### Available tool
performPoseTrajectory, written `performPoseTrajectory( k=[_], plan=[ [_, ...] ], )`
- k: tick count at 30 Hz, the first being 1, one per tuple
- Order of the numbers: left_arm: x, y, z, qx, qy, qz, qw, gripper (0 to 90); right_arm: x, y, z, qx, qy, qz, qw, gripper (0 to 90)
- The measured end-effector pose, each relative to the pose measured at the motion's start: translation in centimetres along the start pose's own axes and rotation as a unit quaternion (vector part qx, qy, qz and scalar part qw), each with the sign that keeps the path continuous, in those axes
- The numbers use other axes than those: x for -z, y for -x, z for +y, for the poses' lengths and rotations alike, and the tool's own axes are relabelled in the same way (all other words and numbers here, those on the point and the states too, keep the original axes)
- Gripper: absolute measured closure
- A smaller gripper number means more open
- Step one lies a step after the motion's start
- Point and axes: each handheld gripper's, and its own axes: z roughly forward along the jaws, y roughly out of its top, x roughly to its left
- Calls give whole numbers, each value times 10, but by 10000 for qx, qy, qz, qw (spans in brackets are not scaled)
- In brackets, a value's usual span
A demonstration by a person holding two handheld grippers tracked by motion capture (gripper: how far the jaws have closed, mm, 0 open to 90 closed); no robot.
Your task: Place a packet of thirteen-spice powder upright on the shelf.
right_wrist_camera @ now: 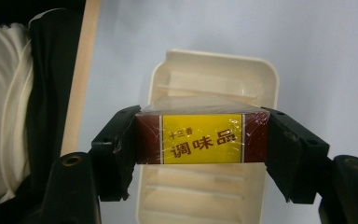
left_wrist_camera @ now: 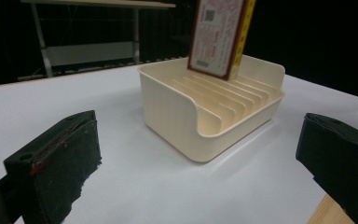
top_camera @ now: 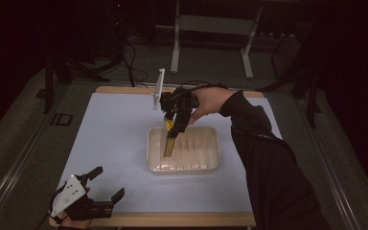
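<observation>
A red and yellow seasoning box [right_wrist_camera: 200,138] is clamped between the right gripper's [top_camera: 170,143] jaws, directly above a cream slotted tray [top_camera: 206,165]. The left gripper [top_camera: 106,186] rests open, well apart, on the white table mat [top_camera: 115,124].

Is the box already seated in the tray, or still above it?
Cannot tell if seated. The box stands upright, its lower end inside the tray, gripped by the right tongs.

In the left gripper view the box [left_wrist_camera: 219,37] above the slotted tray [left_wrist_camera: 205,112] is cut off at the top edge. Its small print is too blurred to read, and its lower edge hides behind the tray's wall.
</observation>
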Motion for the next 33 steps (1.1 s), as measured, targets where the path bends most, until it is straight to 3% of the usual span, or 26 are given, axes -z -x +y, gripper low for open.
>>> performPoseTrajectory(
  k=[12, 18, 33],
  plan=[
    [2, 0, 0, -9, -7, -16, 10000, 0, -17, 11, 19, 6, 194, 67, 9998, 322],
    [2, 0, -1, 0, -20, -25, 10000, 0, -37, 17, 25, -56, 119, 5, 9999, 322],
    [2, 0, 0, 5, -2, -26, 10000, 0, -69, 23, 27, -375, -50, 112, 9992, 322]
  ],
)
